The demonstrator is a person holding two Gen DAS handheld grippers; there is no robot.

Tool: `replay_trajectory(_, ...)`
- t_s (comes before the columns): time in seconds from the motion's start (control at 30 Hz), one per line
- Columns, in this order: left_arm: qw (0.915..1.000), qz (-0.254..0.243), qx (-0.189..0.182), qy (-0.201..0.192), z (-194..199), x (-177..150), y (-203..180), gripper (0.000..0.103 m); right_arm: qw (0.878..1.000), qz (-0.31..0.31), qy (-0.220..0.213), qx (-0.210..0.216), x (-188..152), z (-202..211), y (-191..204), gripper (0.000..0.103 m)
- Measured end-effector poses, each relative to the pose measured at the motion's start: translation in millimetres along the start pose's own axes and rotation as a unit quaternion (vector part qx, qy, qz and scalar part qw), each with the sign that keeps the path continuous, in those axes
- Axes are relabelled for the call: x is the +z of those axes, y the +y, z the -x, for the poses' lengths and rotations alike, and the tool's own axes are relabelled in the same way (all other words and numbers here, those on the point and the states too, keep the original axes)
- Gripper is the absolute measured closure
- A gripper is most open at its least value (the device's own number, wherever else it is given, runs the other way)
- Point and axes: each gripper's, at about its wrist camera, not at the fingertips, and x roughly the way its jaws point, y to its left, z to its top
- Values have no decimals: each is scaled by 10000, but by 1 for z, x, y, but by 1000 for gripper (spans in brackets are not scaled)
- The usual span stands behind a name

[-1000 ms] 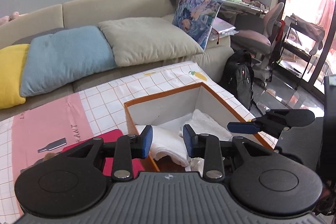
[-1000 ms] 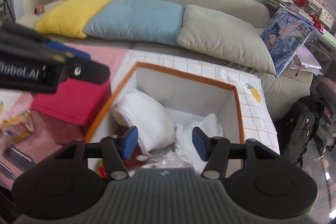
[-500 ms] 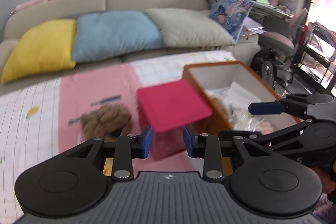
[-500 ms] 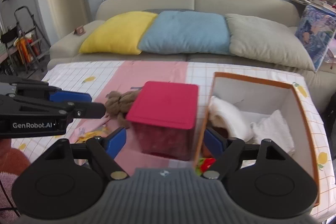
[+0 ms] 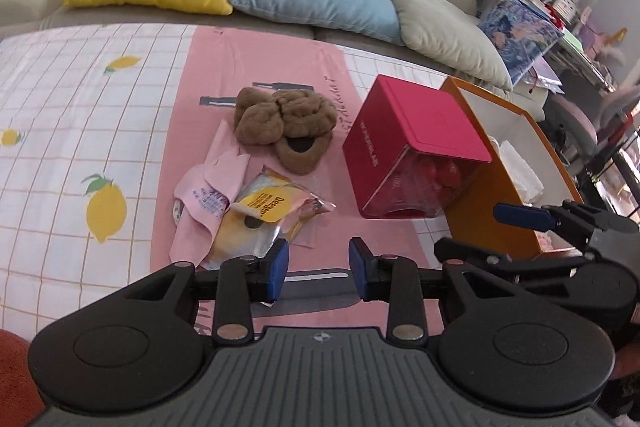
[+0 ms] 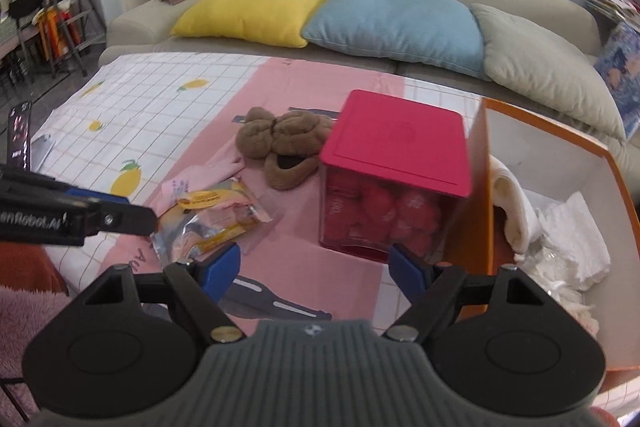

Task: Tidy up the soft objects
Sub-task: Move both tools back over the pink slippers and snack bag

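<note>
Two white cloths (image 6: 516,203) are lying in the orange box (image 6: 476,187); left of it, brown slippers (image 5: 286,125) are waiting. You are holding both grippers' jaws apart, empty.

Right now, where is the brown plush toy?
In both wrist views the brown plush toy lies on the pink strip of the cloth, left of the red-lidded box, just beyond the yellow packet.

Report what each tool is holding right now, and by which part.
Nothing is held: the left tool and the right tool both stand open and empty above the pink tablecloth.
</note>
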Motion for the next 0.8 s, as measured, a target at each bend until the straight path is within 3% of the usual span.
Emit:
replay_trajectory(0.43, 9987, 486, 3, 158, -17, -5, 34, 65, 9982, 385, 418, 195, 8, -39, 21, 23)
replay_trajectory(0.57, 9985, 494, 100, 218, -25, -3, 40, 56, 9976, 384, 539, 221, 12, -52, 21, 31)
replay_trajectory(0.8, 9965, -549, 603, 168, -45, 2, 28, 49, 9966, 305, 723, 267, 17, -71, 21, 34)
